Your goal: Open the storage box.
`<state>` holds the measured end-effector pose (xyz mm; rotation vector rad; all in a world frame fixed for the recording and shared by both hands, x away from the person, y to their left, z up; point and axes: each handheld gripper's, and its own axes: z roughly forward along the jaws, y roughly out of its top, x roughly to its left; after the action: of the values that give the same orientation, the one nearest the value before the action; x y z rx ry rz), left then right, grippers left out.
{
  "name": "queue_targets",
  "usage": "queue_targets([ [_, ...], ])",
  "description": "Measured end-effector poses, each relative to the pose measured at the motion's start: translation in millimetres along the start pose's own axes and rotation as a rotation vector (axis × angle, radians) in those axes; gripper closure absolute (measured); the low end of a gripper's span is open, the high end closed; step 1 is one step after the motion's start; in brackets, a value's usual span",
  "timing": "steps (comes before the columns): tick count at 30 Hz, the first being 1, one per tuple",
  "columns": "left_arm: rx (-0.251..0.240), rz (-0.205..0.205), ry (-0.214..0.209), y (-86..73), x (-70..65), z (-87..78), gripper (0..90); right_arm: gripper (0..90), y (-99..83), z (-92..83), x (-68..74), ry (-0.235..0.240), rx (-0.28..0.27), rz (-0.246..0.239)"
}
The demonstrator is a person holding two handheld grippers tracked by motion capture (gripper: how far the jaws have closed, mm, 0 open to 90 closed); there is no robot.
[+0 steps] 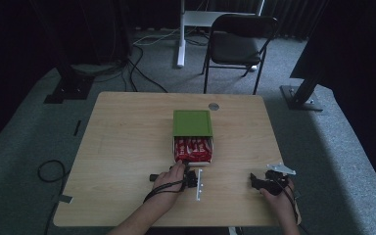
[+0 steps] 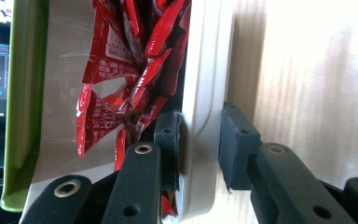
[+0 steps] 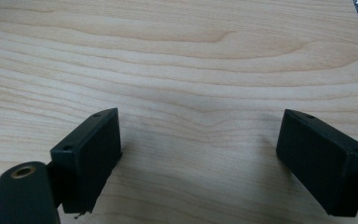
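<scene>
Here the left tongs [image 2: 198,144] pinch the near wall of the white tray [image 2: 205,93], one pad inside against the wall and one pad outside it. This grip on the rim suits pulling or steadying the tray, which sits partly drawn out from under its green sleeve [image 1: 192,122]. The red wrapped bars [image 2: 130,70] lie packed inside the tray, just beyond the inner pad and touching nothing of the tongs that can be seen. In the high view the left hand [image 1: 171,177] holds the tongs level at the tray's near edge. The right tongs [image 3: 200,163] stand spread over bare desk [image 3: 191,60], well apart from the tray, with nothing between the pads; this reads as a parked position.
</scene>
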<state>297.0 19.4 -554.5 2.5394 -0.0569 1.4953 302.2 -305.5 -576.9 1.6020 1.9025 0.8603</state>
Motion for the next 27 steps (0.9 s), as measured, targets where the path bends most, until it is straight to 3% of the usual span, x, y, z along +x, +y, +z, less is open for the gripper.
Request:
queue_targets([
  [27, -0.026, 0.003, -0.037, 2.0, -24.1, -35.4, 72.5, 13.2, 0.0, 0.0, 0.0, 0.0, 0.0, 0.0],
])
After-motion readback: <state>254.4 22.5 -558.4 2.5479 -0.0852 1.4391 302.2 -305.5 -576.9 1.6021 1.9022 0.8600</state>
